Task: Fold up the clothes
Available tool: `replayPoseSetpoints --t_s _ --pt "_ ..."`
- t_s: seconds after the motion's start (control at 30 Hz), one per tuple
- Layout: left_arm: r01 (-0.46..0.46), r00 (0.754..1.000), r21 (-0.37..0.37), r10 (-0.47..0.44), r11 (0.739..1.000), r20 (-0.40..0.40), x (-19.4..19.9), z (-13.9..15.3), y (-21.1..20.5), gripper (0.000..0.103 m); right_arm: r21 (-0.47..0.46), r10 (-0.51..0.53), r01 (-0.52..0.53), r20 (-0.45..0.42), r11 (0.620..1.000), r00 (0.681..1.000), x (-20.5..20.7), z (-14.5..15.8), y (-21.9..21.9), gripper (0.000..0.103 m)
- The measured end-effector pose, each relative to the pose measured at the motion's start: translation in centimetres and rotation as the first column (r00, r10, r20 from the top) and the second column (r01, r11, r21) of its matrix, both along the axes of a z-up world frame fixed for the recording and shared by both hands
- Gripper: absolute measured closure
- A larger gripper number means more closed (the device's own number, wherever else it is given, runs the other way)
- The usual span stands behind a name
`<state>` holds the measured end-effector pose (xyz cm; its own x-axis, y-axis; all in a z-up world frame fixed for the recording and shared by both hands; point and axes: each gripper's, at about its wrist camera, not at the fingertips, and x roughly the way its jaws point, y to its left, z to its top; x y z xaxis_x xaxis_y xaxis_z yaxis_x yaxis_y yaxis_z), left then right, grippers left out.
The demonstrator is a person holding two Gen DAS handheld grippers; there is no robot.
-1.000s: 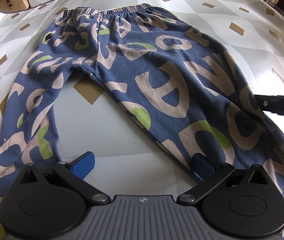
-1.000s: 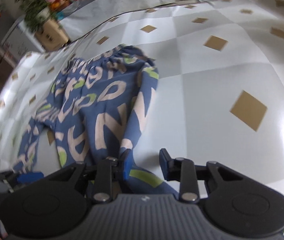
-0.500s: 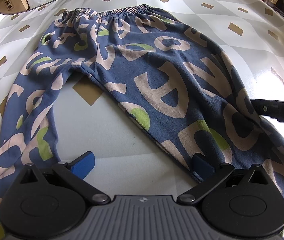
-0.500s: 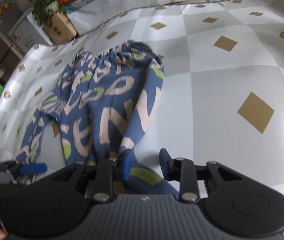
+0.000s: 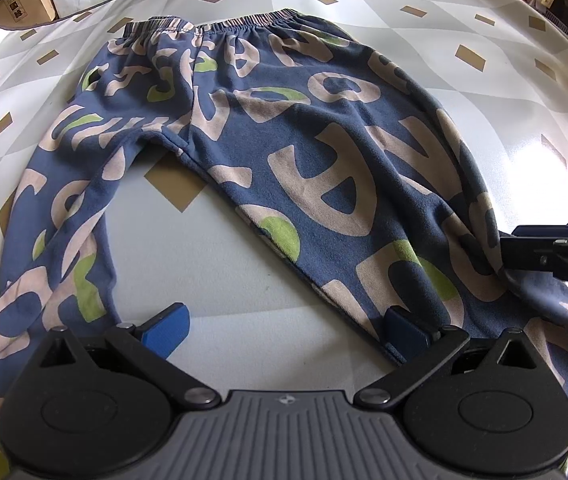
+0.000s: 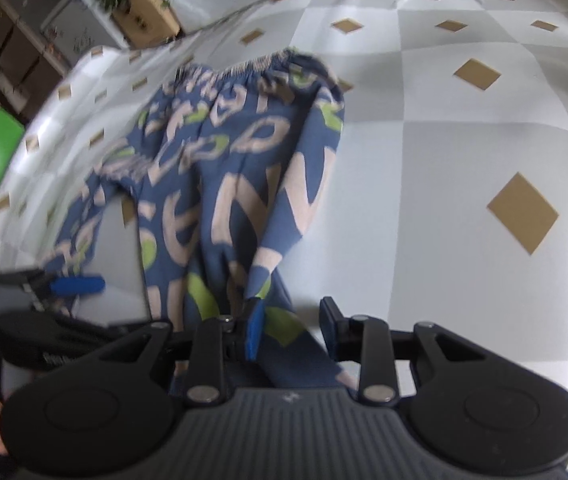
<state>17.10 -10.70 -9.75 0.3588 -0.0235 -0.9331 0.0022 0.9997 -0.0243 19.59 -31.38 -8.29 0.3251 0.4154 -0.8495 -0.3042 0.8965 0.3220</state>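
**Pants spread out, both tools parked at the right leg's cuff end**

So the pants [image 5: 284, 152] are lying flat on the worktop [image 5: 484, 92], waistband at the far end, legs splayed toward the near edge in an upside-down V. The checkered cover shows through the gap between the legs.

The left tool [image 5: 284, 328] has its fingers wide apart, nothing between them. One blue pad [image 5: 166, 326] sits over bare worktop in the gap, the other is right at the inner edge of the right leg, near the hem. I can't tell for sure whether it touches the fabric. My guess is it's lined up to pinch that inner edge.

The right tool [image 6: 290, 328] is on the outer side of the same leg. Its fingers are only partly apart, with a bit of the leg's outer edge sitting between them. One pad [image 6: 254, 330] looks pressed against a raised ridge of cloth, but the far pad seems clear of it, so I wouldn't call it clamped. The right view is a bit blurry, so take that loosely.

Why both on one leg? Probably to grab the cuff end at two corners and carry it over onto the left leg, halving the pants lengthwise. Holding both edges should keep the leg from twisting or bunching on the way.

Fold itself not started yet, as far as I can judge.
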Motion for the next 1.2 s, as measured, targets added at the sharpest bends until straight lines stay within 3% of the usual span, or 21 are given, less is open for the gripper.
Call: replayPoseSetpoints --t_s 0.23,0.43,0.53,0.6,0.73,0.8,0.9,1.03,1.1,1.2 --pt "0.001 1.000 0.000 -0.001 1.000 0.002 0.0 0.0 0.0 0.000 -0.086 0.085 -0.082 0.026 0.993 0.996 -0.7 0.5 1.6 0.092" --pt "0.001 1.000 0.000 -0.001 1.000 0.004 0.0 0.0 -0.1 0.000 -0.163 0.106 -0.092 0.083 0.982 0.991 -1.0 0.9 2.2 0.099" --pt "0.002 1.000 0.001 -0.002 1.000 0.005 0.0 0.0 -0.1 0.000 -0.178 0.017 0.004 0.114 0.984 0.993 -0.5 0.9 0.7 0.100" --pt "0.002 1.000 0.001 -0.002 1.000 0.005 -0.1 0.0 -0.1 0.000 -0.184 -0.101 0.123 0.125 0.975 0.987 0.0 0.4 -1.4 0.102" --pt "0.002 1.000 0.001 -0.002 1.000 0.009 -0.1 0.0 0.0 0.000 -0.248 -0.351 0.385 0.171 0.889 0.921 0.4 -0.1 -5.6 0.102" --pt "0.003 1.000 0.001 -0.003 1.000 0.011 -0.1 0.0 0.0 0.000 -0.291 -0.405 0.448 0.198 0.845 0.892 0.3 -0.2 -6.8 0.103" --pt "0.003 1.000 0.001 -0.003 1.000 0.013 -0.2 0.0 0.1 0.000 -0.289 -0.465 0.510 0.212 0.810 0.860 0.1 -0.4 -8.0 0.101" --pt "0.004 1.000 0.001 -0.004 1.000 0.014 -0.2 0.0 0.1 0.000 -0.250 -0.467 0.507 0.204 0.825 0.860 0.1 -0.1 -8.1 0.097" --pt "0.004 1.000 0.001 -0.004 1.000 0.014 -0.2 0.0 0.1 0.000 -0.218 -0.441 0.474 0.183 0.853 0.879 0.2 0.2 -7.8 0.082" --pt "0.005 1.000 0.001 -0.005 1.000 0.015 -0.1 0.0 0.0 0.000 -0.159 -0.394 0.419 0.166 0.894 0.904 0.2 1.0 -6.8 0.076"
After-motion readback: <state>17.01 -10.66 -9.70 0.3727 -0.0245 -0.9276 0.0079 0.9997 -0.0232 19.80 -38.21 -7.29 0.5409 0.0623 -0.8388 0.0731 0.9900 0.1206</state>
